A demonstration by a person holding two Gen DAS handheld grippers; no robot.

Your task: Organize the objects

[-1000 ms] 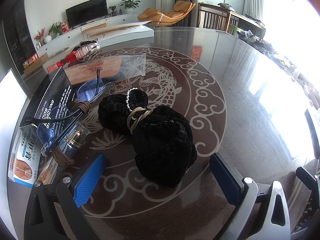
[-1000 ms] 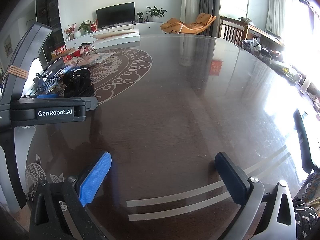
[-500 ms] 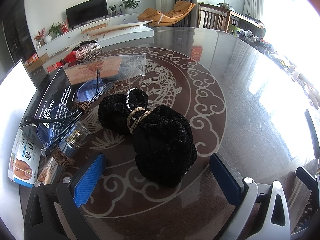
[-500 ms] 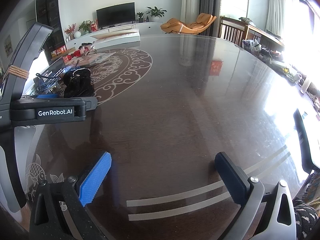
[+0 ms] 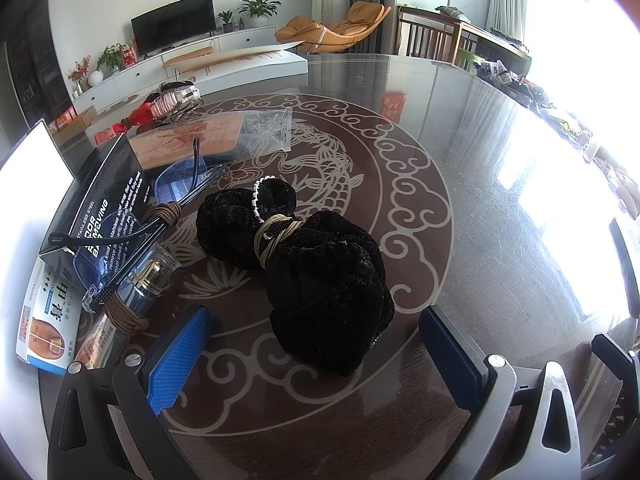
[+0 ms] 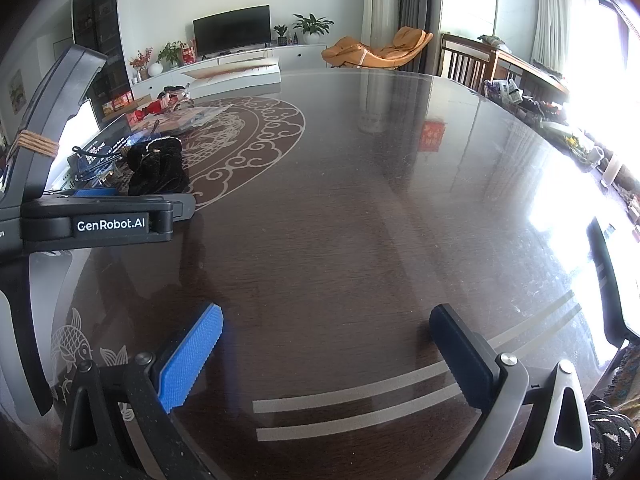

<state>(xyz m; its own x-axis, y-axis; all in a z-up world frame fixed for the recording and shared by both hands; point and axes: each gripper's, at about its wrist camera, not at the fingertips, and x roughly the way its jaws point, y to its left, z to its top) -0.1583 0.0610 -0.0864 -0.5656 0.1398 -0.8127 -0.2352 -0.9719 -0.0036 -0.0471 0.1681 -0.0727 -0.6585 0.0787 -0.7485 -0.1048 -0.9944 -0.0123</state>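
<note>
A black velvet pouch (image 5: 316, 264) tied with tan cord lies on the dark glass table, just ahead of my left gripper (image 5: 316, 356), which is open and empty with the pouch's near end between its fingertips. The pouch also shows far left in the right wrist view (image 6: 158, 168). Left of it lie a black box (image 5: 100, 204), blue-lensed glasses (image 5: 176, 188), a small glass bottle (image 5: 140, 288) and a white medicine box (image 5: 44, 320). My right gripper (image 6: 328, 356) is open and empty over bare table.
Behind the pouch lie a plastic bag with an orange card (image 5: 208, 140), a metal watch (image 5: 176, 100) and red items (image 5: 136, 118). The left gripper's body (image 6: 100, 220) stands at the left of the right wrist view. The table's edge curves along the right.
</note>
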